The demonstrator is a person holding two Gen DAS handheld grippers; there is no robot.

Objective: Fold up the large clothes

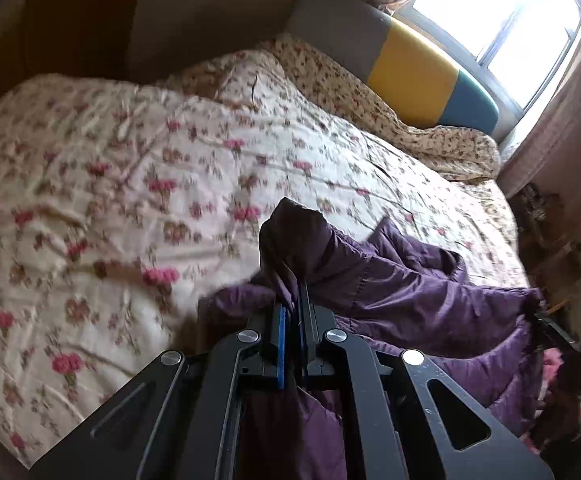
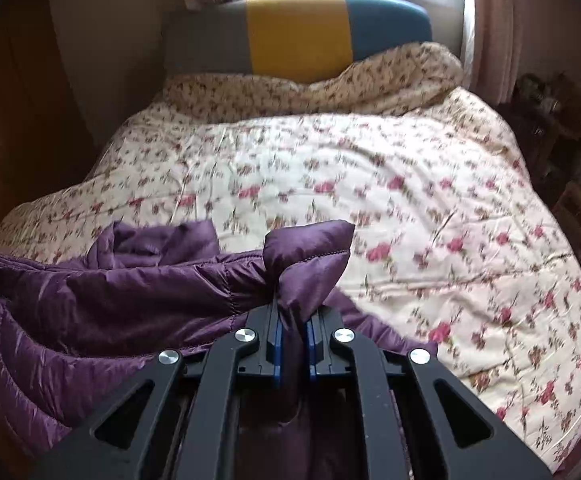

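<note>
Over floral quilt (image 2: 370, 200): both hand-held grippers clamp purple jacket (image 2: 130, 292).

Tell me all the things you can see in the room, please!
Puffy quilted purple jacket: one, purple, bunched at the near edge of the bed, pinched at two spots.
Floral quilt: one, cream with pink flowers, spread over the bed.
Small-flowered blanket: one, beige with tiny brown flowers, heaped at the head of the bed.
Padded headboard: one, grey, yellow and teal panels, under the window.
Window: one, bright, behind the headboard.
Curtains: pinkish, on both sides of the window.
Wooden wardrobe: one, brown, left of the bed.
Left tool: one, black with blue pads, shut on the jacket.
Right tool: one, black with blue pads, shut on the jacket.
</note>
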